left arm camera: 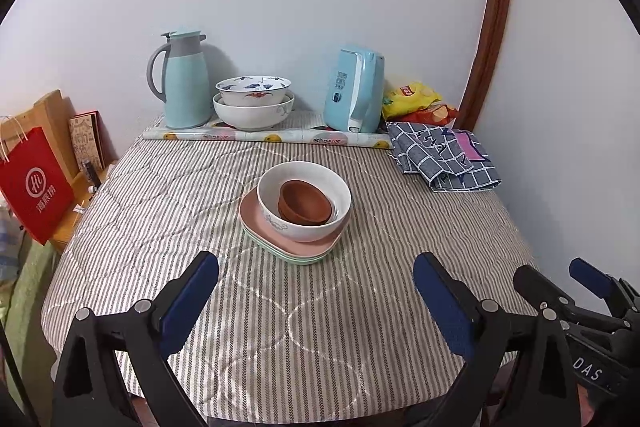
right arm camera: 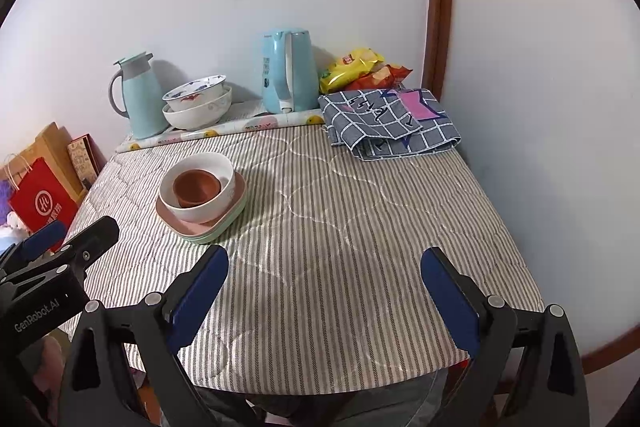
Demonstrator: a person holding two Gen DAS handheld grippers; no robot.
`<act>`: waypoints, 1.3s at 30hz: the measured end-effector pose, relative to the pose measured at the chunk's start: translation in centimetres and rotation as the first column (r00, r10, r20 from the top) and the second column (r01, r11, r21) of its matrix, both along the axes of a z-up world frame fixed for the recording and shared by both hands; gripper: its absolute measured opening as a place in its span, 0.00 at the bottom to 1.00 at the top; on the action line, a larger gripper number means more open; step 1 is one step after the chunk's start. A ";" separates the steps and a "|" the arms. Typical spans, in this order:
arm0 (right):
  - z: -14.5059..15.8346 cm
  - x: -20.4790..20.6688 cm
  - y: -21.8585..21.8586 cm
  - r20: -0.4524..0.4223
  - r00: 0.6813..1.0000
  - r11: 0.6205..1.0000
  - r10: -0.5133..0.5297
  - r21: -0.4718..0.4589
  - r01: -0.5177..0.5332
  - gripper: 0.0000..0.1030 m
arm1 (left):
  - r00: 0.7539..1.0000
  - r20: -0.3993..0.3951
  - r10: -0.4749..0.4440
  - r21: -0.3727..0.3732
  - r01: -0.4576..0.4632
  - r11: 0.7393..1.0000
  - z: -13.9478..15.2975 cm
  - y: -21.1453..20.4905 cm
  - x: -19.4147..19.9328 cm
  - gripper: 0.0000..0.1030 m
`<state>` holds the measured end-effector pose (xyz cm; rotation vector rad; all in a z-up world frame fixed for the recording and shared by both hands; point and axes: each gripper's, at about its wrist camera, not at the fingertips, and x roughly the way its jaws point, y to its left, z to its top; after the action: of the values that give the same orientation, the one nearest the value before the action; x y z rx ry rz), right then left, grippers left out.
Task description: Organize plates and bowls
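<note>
Left wrist view: left gripper [left arm camera: 316, 291] at bottom of frame, blue-padded jaws spread wide, nothing between them, hovering over grey-striped quilted tablecloth [left arm camera: 200, 179]. Frame centre: small brown bowl [left arm camera: 306, 203] sits tilted inside a white ceramic bowl [left arm camera: 304, 201], which rests on a pink square plate [left arm camera: 288, 239] stacked on pale green plates [left arm camera: 298, 259]. Upper centre, by the wall: blue-patterned bowl [left arm camera: 253, 90] nested in a larger white bowl [left arm camera: 253, 111], between mint thermos jug [left arm camera: 182, 81] & light-blue electric kettle [left arm camera: 354, 89]. Checked blue cloth [left arm camera: 444, 157] folded at right. Right wrist view: right gripper [right arm camera: 324, 287] at bottom, jaws also wide apart, empty; the stack shows left of centre, well apart from both grippers.
</note>
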<state>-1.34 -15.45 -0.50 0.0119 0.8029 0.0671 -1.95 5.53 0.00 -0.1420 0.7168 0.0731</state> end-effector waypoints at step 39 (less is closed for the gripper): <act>0.1 -0.5 0.9 -0.004 1.000 1.000 0.004 0.008 -0.004 0.93 | 1.000 -0.016 -0.003 -0.017 0.002 1.000 -0.5 0.0 -0.3 0.96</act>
<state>-1.87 -14.58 -0.42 0.0177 0.8064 0.0743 -2.25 5.51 -0.47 -0.1570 0.7336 0.0659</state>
